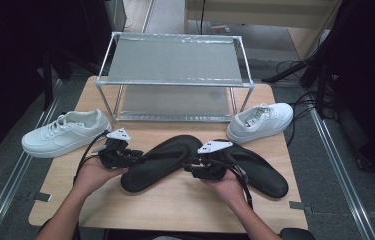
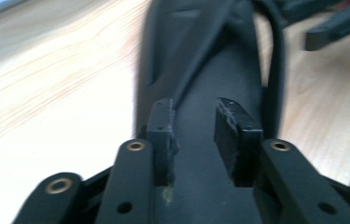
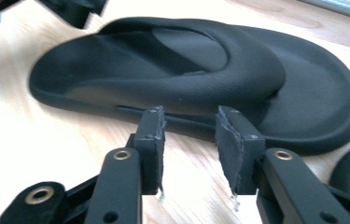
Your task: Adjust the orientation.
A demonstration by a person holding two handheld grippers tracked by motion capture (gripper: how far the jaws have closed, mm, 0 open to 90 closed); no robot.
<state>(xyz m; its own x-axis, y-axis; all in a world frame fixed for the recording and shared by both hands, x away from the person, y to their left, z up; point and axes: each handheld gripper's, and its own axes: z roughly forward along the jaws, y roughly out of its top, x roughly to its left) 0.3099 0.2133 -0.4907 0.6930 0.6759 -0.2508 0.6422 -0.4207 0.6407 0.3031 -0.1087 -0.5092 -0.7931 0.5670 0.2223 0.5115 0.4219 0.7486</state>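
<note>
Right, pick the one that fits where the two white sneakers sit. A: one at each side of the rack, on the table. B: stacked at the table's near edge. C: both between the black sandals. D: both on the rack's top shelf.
A: one white sneaker lies left of the metal rack, the other white sneaker right of it, both on the table.

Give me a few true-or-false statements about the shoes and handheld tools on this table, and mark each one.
1. Two black flip-flops lie on the table. True: left flip-flop, right flip-flop.
2. Both white sneakers sit on the metal rack's top shelf. False: left sneaker and right sneaker stand on the table beside the metal rack.
3. The left tool has a flip-flop's heel between its jaws. True.
4. The right tool holds a sneaker. False: its jaws are open, empty, facing the left flip-flop's side.
</note>
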